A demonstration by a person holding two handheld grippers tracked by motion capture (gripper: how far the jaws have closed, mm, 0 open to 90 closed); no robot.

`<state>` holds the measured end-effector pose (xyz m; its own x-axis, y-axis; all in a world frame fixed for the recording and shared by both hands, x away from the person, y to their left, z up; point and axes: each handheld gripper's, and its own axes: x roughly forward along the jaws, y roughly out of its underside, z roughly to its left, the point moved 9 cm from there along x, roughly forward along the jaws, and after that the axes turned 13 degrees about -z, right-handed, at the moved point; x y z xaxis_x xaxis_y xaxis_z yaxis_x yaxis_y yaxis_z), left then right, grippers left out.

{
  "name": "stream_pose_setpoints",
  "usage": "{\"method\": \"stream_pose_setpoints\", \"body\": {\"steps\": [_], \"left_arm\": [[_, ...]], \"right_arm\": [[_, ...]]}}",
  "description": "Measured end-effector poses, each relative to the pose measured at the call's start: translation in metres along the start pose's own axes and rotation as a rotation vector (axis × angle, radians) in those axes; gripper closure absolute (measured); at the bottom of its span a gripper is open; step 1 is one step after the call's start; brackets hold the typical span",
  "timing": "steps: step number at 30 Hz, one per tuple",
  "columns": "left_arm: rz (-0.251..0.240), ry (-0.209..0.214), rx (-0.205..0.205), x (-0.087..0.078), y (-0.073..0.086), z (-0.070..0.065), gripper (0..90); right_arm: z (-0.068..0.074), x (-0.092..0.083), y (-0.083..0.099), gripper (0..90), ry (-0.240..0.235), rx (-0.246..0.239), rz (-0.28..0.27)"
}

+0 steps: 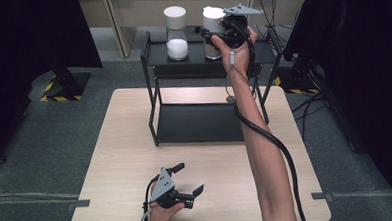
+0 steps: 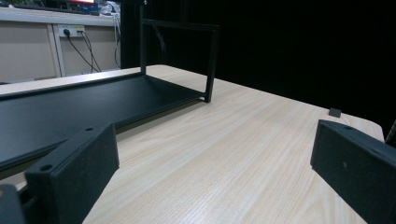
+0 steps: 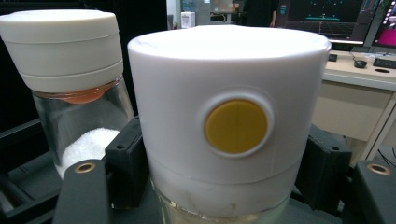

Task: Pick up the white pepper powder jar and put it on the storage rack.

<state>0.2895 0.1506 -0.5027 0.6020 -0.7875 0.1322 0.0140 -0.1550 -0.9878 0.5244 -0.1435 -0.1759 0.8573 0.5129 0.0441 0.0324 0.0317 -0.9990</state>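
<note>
Jar with the white lid (image 1: 211, 19), seen from the high view: at the right end of the rack's (image 1: 152, 67) top shelf, pinched by the right hand-held gripper (image 1: 210, 36). Cannot tell whether resting on that shelf or just clear of it. Second jar (image 1: 176, 34), part-filled with white grains, near it toward the rack's left end, apart from it. Left hand-held gripper (image 1: 189, 180) down on the bench (image 1: 116, 159) in front of the rack, jaws spread, holding nothing. Cable of the right hand-held gripper hanging along the forearm, past the rack's right front post. Likely to snag there on a quick pull and jerk the jar.

From the left gripper view: spread jaws, bare bench between them, the rack's lower shelf off to one side. No help to the held jar from that position should it slip.

From the right gripper view: pads pressing on the bottom band of the lid, one on each side, rather than on the glass; yellow disc on the lid facing the camera. Probably the main risk: with only the cap gripped, could twist loose or tilt under the weight below, dropping the glass onto the rack. Second jar close beside the held one. A sideways swing could knock it over or push it off the rack's top shelf.
</note>
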Motion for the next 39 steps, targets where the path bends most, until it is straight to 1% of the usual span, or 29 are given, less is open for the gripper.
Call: {"method": "stream_pose_setpoints", "body": {"steps": [5,10,14,15,17,19,21,25,29,31,39], "left_arm": [[-0.002,0.002,0.002,0.000,0.000,0.000,0.4],[0.003,0.002,-0.001,0.000,0.000,0.000,0.4],[0.003,0.002,0.000,0.000,0.001,0.000,0.4],[0.002,0.002,0.001,0.000,0.000,0.000,0.4],[0.002,0.004,0.001,0.000,0.000,0.000,0.4],[0.003,0.004,0.001,0.000,0.001,-0.001,0.4],[0.004,0.006,0.002,0.001,0.001,-0.001,0.4],[0.003,0.007,0.002,0.001,0.001,-0.001,0.4],[0.006,0.007,0.002,0.001,0.001,-0.001,0.4],[0.007,0.007,0.003,0.001,0.002,-0.002,0.4],[0.010,0.009,0.005,0.001,0.002,-0.002,0.4]], "right_arm": [[0.000,0.002,0.003,30.7,0.001,-0.010,0.002],[-0.001,0.002,0.004,30.7,-0.001,-0.002,-0.005],[-0.004,0.000,0.006,30.5,-0.002,0.014,-0.009],[-0.004,0.000,0.006,29.6,-0.003,0.017,-0.010],[-0.005,0.000,0.005,21.5,-0.005,0.025,-0.010],[-0.006,-0.001,0.004,17.8,-0.010,0.029,-0.010],[-0.005,-0.004,0.003,13.4,0.000,0.019,-0.018],[-0.006,-0.008,0.001,4.7,0.004,0.032,-0.016],[-0.007,-0.012,0.001,1.6,0.008,0.025,-0.014],[-0.008,-0.015,0.002,0.8,0.002,0.031,-0.021],[-0.006,-0.031,0.002,0.4,-0.055,0.042,-0.050]]}}
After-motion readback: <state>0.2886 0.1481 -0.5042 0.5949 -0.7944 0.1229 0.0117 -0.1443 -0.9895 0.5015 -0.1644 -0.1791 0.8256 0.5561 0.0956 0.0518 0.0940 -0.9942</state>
